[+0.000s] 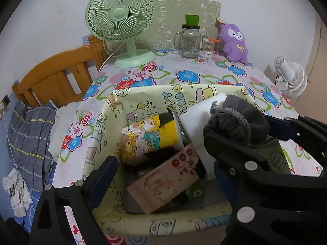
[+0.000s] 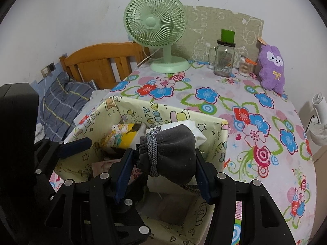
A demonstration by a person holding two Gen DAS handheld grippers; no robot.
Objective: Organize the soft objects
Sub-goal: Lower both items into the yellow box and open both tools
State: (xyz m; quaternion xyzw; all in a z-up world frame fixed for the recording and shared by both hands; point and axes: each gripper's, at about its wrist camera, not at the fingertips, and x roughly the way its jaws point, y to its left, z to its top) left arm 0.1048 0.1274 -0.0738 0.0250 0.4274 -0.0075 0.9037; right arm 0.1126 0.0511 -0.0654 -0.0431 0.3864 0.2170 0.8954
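Observation:
A yellow cartoon-print fabric basket (image 1: pixel 143 100) (image 2: pixel 222 140) stands on the flowered table. It holds a yellow tissue pack (image 1: pixel 151 136) (image 2: pixel 120 136), a pink tissue pack (image 1: pixel 163 181) and a white pack (image 1: pixel 196 118). My right gripper (image 2: pixel 163 159) is shut on a grey drawstring pouch (image 2: pixel 173 153) (image 1: pixel 239 122) and holds it over the basket. My left gripper (image 1: pixel 163 167) is open over the basket's front, empty; one of its fingers (image 2: pixel 75 144) shows in the right wrist view. A purple plush toy (image 1: pixel 235 42) (image 2: pixel 271 69) sits at the table's back right.
A green desk fan (image 1: pixel 122 24) (image 2: pixel 157 30), a glass jar mug (image 1: pixel 189 40) (image 2: pixel 223 61) with a green cap and a cotton-swab box (image 1: pixel 208 46) stand along the back. A wooden bed headboard (image 1: pixel 55 75) and pillow lie left. A white fan (image 1: pixel 292 79) stands right.

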